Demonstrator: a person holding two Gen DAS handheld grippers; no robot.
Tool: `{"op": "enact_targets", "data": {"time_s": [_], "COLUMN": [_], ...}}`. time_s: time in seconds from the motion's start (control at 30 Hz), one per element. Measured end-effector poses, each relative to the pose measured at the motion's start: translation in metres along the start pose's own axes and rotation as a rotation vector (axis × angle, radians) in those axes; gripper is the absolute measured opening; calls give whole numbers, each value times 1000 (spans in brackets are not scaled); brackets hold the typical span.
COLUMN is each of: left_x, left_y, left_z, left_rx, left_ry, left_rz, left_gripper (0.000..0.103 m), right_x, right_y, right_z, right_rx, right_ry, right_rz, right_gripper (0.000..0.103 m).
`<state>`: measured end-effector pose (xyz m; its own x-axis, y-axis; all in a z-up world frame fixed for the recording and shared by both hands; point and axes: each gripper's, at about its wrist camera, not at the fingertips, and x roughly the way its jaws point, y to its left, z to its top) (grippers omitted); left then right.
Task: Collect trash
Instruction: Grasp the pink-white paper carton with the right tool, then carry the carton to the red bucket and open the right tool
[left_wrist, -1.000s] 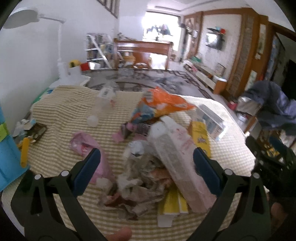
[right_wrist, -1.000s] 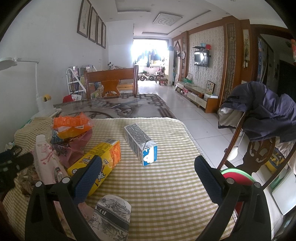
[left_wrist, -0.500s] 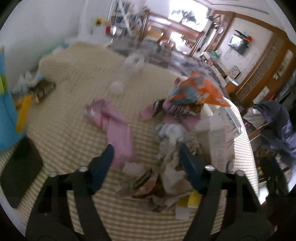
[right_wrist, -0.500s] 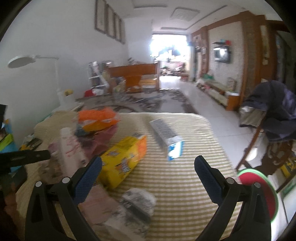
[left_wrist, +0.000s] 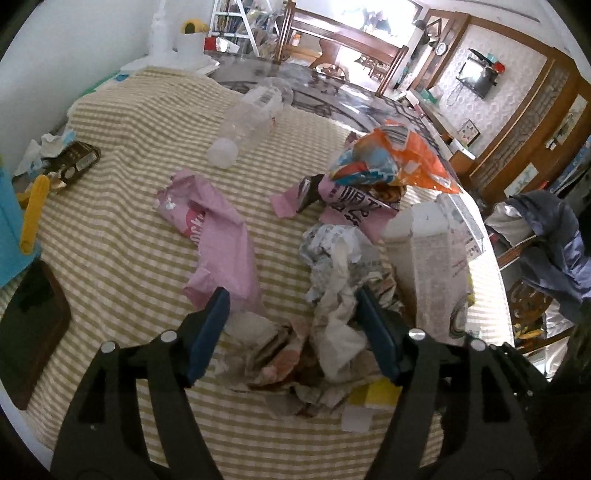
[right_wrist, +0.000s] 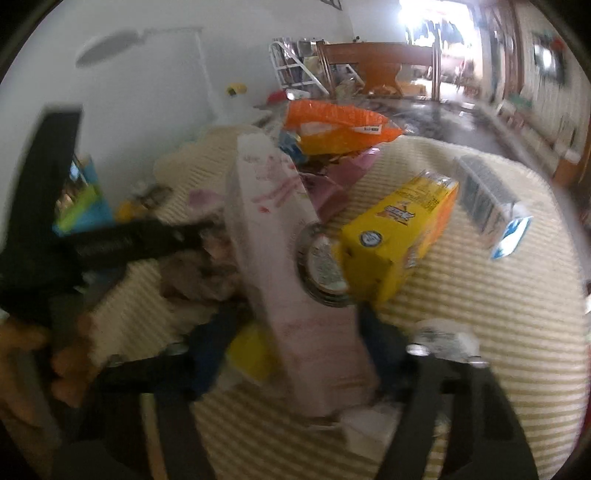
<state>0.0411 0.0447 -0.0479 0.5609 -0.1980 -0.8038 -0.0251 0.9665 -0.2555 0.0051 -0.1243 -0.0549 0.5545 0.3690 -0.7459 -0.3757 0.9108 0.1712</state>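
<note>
Motion blur hides whether the right tool (right_wrist: 295, 332) grips the pink carton (right_wrist: 291, 258).

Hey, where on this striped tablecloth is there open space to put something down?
Bare cloth lies left of the pink wrapper, running toward the yellow stick, and behind it up to the clear bottle. Another open strip sits right of the yellow carton. It is crowded around the crumpled paper and the tall pale carton.
</note>
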Motion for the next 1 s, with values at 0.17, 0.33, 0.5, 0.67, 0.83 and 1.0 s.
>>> {"op": "enact_targets", "data": {"time_s": [0.17,0.33,0.5,0.67,0.83,1.0], "left_x": [-4,-10,-8,-1,-3,-14], "left_y": [-5,-19,-38,-42,-25,-6], "left_z": [0,-1,-6,-7,-2,1], "left_rx": [13,81,171,183,82,-30], "left_ry": [-22,-44,-31,-5,-24,-85], "left_rz": [-38,-81,-140,-188,-201,-245], "left_gripper": [79,80,80,70,15,12], "right_x": [-24,-52,-64,-67,-75,-99], "right_y": [1,-17,-41,-44,-45,-63], "right_z": [3,6,6,4,3,-1], "right_rx": [12,61,137,155,152,213], "right_ry": [-116,-214,-241,-242,-268,-301], "right_rz": [26,10,8,-4,-19,-48], "right_gripper": [52,52,52,52,52,52]}}
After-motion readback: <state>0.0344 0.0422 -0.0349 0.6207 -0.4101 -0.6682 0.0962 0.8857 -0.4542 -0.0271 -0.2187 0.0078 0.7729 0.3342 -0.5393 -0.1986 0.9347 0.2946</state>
